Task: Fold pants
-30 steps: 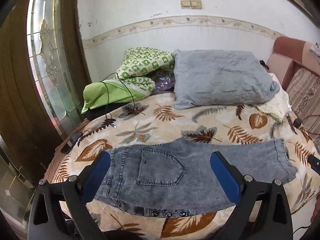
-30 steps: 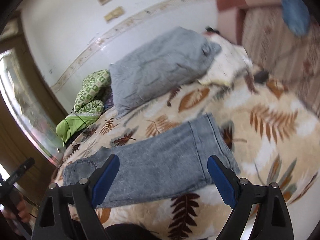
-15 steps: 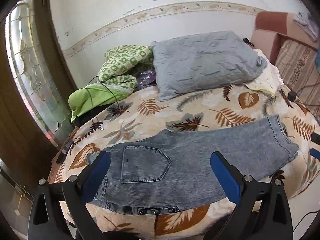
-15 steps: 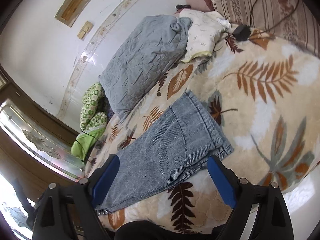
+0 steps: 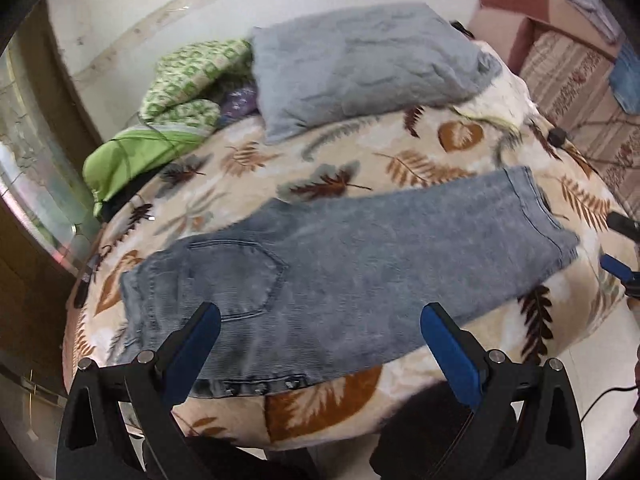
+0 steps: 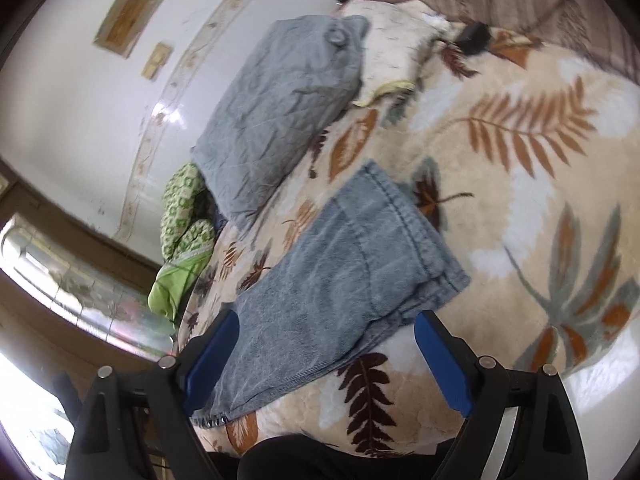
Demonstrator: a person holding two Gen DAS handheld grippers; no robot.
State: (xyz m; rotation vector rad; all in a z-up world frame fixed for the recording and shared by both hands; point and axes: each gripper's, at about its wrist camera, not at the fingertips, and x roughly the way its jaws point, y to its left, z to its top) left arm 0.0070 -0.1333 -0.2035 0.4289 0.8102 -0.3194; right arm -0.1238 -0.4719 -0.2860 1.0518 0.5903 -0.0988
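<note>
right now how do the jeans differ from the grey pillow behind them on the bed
The jeans lie flat and thin along the near edge of the leaf-print blanket; the grey pillow is plump and sits at the far side by the wall. The jeans are mottled washed denim with a stitched back pocket, seams and hems; the pillow is plain, creased cloth. The jeans are long and narrow, the pillow squarer. Both are grey-blue and rest on the blanket, untouched by either gripper.

pants (image 5: pixel 340 264) flat on bed (image 5: pixel 460 152), near edge | pillow (image 5: pixel 360 68) behind pants, by wall | crumpled quilt (image 5: pixel 180 92) left of pillow | couch (image 5: pixel 572 68) right of bed
</note>
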